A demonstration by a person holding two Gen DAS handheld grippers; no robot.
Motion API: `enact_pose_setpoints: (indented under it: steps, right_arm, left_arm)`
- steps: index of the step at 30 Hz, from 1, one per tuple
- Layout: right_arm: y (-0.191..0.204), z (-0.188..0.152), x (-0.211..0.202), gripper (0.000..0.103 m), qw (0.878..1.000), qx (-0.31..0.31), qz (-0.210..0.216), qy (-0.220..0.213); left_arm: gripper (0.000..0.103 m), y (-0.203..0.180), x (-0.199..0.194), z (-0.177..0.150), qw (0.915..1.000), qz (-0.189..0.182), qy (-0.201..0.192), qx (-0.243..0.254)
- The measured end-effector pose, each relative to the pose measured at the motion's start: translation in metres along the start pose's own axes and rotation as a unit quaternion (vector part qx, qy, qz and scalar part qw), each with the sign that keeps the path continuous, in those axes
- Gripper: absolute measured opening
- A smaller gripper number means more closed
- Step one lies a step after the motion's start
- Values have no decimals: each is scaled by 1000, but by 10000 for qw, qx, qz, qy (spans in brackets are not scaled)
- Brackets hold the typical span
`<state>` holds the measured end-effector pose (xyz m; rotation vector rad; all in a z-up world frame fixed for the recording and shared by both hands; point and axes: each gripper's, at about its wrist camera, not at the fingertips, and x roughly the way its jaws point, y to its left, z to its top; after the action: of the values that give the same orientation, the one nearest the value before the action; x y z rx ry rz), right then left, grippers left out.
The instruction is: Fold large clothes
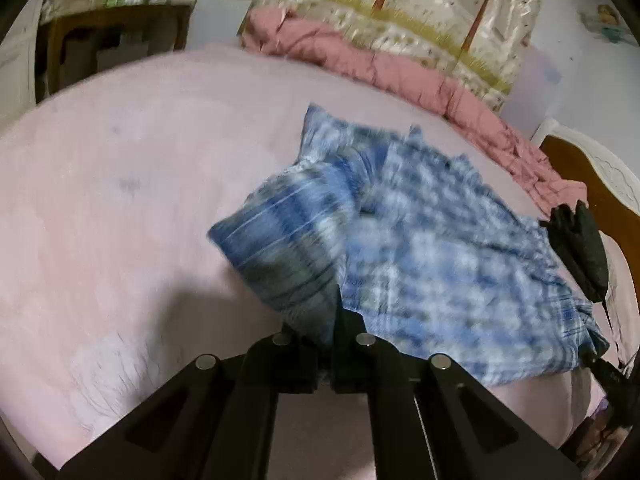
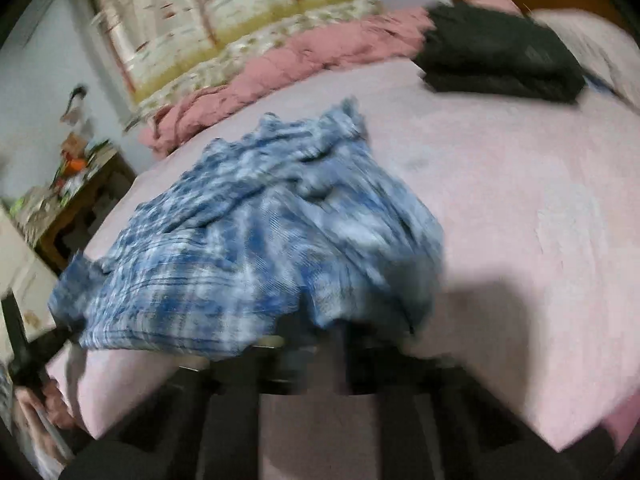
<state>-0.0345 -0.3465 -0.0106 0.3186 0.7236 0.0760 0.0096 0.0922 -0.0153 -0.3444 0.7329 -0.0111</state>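
Nearest, the near edge of a blue plaid shirt is pinched in the closed left gripper, cloth bunched between its fingers. The opposite near corner appears to be pinched by the right gripper, also closed, though blur hides the exact contact. The edge is held at two spots, probably so that it can be carried over as one fold. The rest of the shirt is spread on the pink bed. Farther off, a dark folded garment is set aside, near a pink quilt.
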Motion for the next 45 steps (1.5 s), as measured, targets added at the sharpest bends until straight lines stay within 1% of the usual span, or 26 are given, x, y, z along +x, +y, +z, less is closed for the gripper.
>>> enact_pose_setpoints:
  steps: [2, 4, 6, 9, 10, 11, 13, 15, 19, 22, 24, 26, 27, 29, 30, 31, 32, 33, 34, 35, 37, 39, 40, 41, 44, 45]
  right_arm:
    - [12, 15, -5, 6, 9988, -436, -97, -201]
    - [26, 36, -12, 5, 9949, -838, -124, -556]
    - [43, 66, -13, 5, 9862, -1283, -347, -983]
    - [63, 109, 2, 5, 9781, -1552, -555, -1271]
    - [70, 128, 17, 5, 9767, -1583, -664, -1289]
    - [74, 140, 30, 5, 9766, -1585, -746, -1249]
    - [77, 167, 63, 5, 9808, -1369, -782, -1151]
    - [76, 184, 87, 5, 9841, -1174, -773, -1088]
    - [63, 218, 137, 4, 9894, -821, -833, -859]
    - [47, 238, 162, 1, 9891, -570, -975, -948]
    - [38, 249, 174, 1, 9887, -494, -1029, -967]
    - [27, 259, 193, 1, 9918, -410, -954, -743]
    - [21, 260, 199, 1, 9943, -391, -800, -584]
    - [11, 254, 194, 1, 9954, -316, -711, -558]
    - [4, 247, 187, 2, 9950, -249, -755, -604]
    - [-3, 243, 181, 4, 9956, -193, -732, -557]
    - [-8, 242, 178, 15, 9963, -144, -701, -465]
    - [-14, 243, 173, 36, 9970, -67, -670, -381]
    - [-18, 244, 169, 50, 9972, -4, -668, -330]
    - [-21, 245, 166, 68, 9974, 22, -650, -316]
    - [-22, 244, 161, 69, 9984, -31, -486, -283]
    - [-21, 241, 170, 69, 9999, -94, -74, 59]
    - [-18, 238, 178, 69, 9994, -149, 92, 286]
    - [-15, 234, 190, 69, 9984, -208, -4, 531]
    - [-7, 225, 212, 69, 9945, -480, -520, 775]
    - [-6, 223, 218, 67, 9938, -514, -490, 851]
  left_arm:
    - [2, -6, -10, 17, 9997, -149, -173, 46]
    - [3, -12, -15, 41, 9993, -214, -305, 12]
    - [3, -17, -10, 73, 9989, -270, -340, -177]
    - [3, -16, 22, 122, 9954, -412, 41, -864]
    - [3, -13, 35, 137, 9914, -530, 101, -1194]
    - [3, -15, 52, 153, 9900, -502, 161, -1312]
    - [3, -20, 86, 178, 9905, -204, 258, -1335]
    - [3, -27, 118, 195, 9902, -63, 421, -1331]
    - [3, -31, 177, 221, 9880, -147, 676, -1379]
    - [3, -25, 207, 232, 9871, -3, 793, -1389]
    - [3, -16, 222, 235, 9841, -105, 878, -1538]
    - [3, -12, 230, 233, 9839, -208, 870, -1548]
    - [3, -11, 233, 232, 9845, -244, 827, -1524]
    - [4, -9, 233, 225, 9870, -314, 786, -1363]
    - [7, -12, 233, 223, 9897, -408, 722, -1167]
    - [21, -15, 228, 220, 9929, -463, 658, -874]
    - [44, -18, 218, 217, 9956, -449, 568, -592]
    - [56, -21, 207, 217, 9977, -364, 419, -385]
    - [71, -23, 189, 216, 9994, -217, 159, -216]
    - [78, -24, 174, 217, 9999, -94, -96, -92]
    - [86, -23, 147, 219, 9988, 181, -449, 92]
    - [94, -17, 136, 220, 9968, 364, -675, 206]
    - [100, -13, 137, 221, 9968, 307, -699, 245]
    - [101, -9, 142, 220, 9977, 218, -593, 250]
    - [101, 4, 176, 215, 9999, -84, -39, 121]
    - [100, 7, 188, 211, 9998, -170, 99, 56]
